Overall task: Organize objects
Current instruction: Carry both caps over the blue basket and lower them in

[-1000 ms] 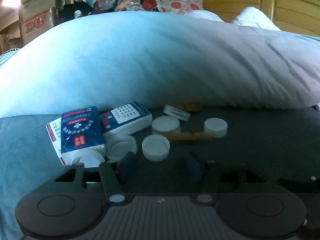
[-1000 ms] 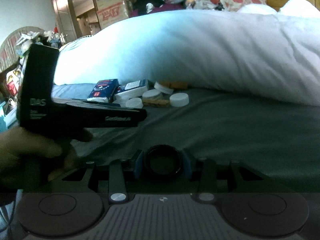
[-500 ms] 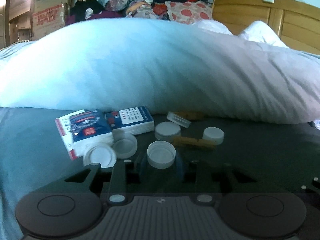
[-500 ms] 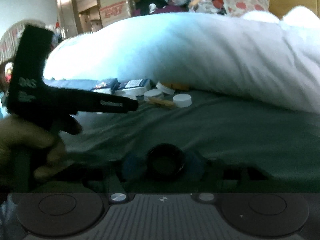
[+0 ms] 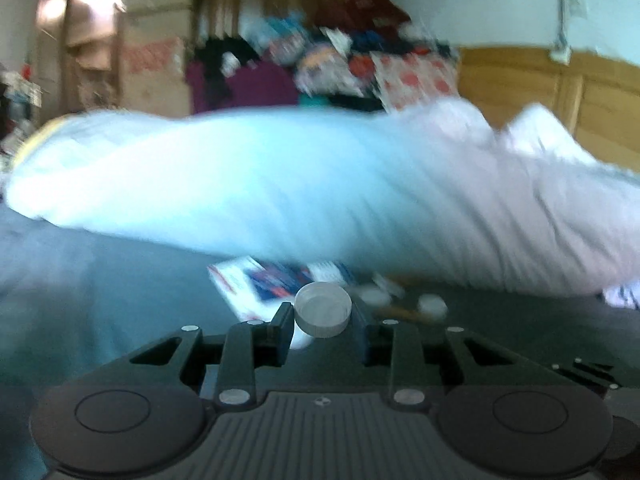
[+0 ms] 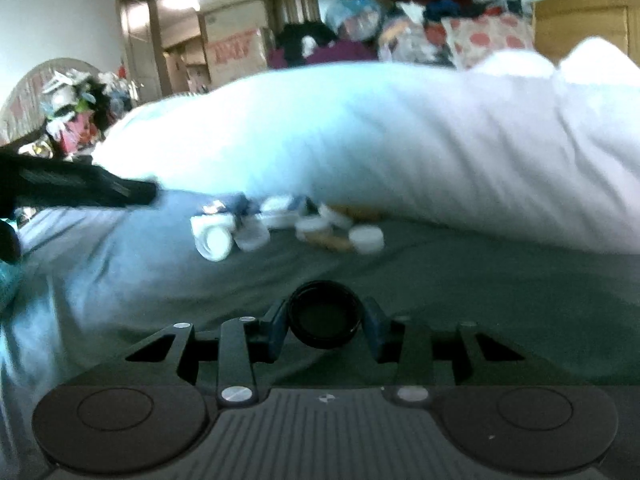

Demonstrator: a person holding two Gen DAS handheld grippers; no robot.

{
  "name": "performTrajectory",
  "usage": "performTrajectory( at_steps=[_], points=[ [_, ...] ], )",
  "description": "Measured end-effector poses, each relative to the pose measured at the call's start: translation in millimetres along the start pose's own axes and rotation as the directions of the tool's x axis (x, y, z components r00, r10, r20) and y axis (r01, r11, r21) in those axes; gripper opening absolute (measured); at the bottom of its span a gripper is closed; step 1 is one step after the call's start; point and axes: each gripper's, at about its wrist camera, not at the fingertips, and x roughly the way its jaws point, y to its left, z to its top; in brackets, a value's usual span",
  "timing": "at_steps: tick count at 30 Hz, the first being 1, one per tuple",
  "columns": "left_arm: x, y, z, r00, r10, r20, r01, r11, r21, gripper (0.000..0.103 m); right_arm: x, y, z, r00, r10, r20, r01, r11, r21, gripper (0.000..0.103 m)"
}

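My left gripper [image 5: 322, 314] is shut on a white bottle cap [image 5: 323, 311] and holds it above the dark bedsheet. My right gripper [image 6: 325, 320] is shut on a black cap [image 6: 325, 315], low over the sheet. A pile of white caps [image 6: 366, 238] and blue-and-white tissue packs [image 5: 276, 280] lies at the foot of the white duvet [image 5: 320, 192]. A brown stick [image 6: 330, 240] lies among the caps. The left gripper's body [image 6: 80, 190] shows at the left edge of the right wrist view.
The big white duvet [image 6: 380, 140] runs across the bed behind the pile. A wooden headboard [image 5: 560, 88] stands at the back right. Cardboard boxes [image 5: 156, 60] and heaped clothes [image 5: 340, 52] fill the back.
My left gripper closed on a white cap and lifted it away from the pile, pulling back. My right gripper kept its black cap and moved slightly.
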Motion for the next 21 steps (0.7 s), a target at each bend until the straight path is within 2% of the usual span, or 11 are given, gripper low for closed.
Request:
performTrajectory(
  at_steps=[4,7,10,12,13,15,18,21],
  points=[
    [-60,49,23,0.992,0.110,0.055,-0.105,0.991,-0.083,0.033,-17,27,19,0.999,0.044,0.023,-0.043,0.999,-0.018,0.040],
    [-111,89,35,0.972,0.217,0.093,-0.204,0.971,-0.128,0.033,-30,56,49,0.993,0.092,0.070,-0.089,0.995,-0.036,0.040],
    [-155,131,40,0.943,0.315,0.111,-0.292,0.939,-0.182,0.033,-46,93,85,0.980,0.159,0.123,-0.153,0.986,-0.059,0.041],
    [-184,160,41,0.917,0.381,0.121,-0.351,0.912,-0.211,0.033,-53,117,108,0.969,0.201,0.147,-0.191,0.979,-0.075,0.041],
    [-219,171,47,0.908,0.401,0.125,-0.367,0.902,-0.225,0.034,-57,131,122,0.961,0.227,0.158,-0.216,0.973,-0.087,0.041],
    [-253,203,51,0.882,0.455,0.123,-0.417,0.875,-0.247,0.034,-63,160,144,0.946,0.274,0.173,-0.257,0.959,-0.116,0.041],
    [-297,255,56,0.843,0.528,0.100,-0.484,0.827,-0.287,0.034,-68,200,172,0.920,0.354,0.169,-0.333,0.932,-0.141,0.041],
    [-342,307,59,0.816,0.574,0.066,-0.529,0.789,-0.312,0.034,-65,241,198,0.888,0.439,0.136,-0.421,0.896,-0.140,0.041]
  ],
)
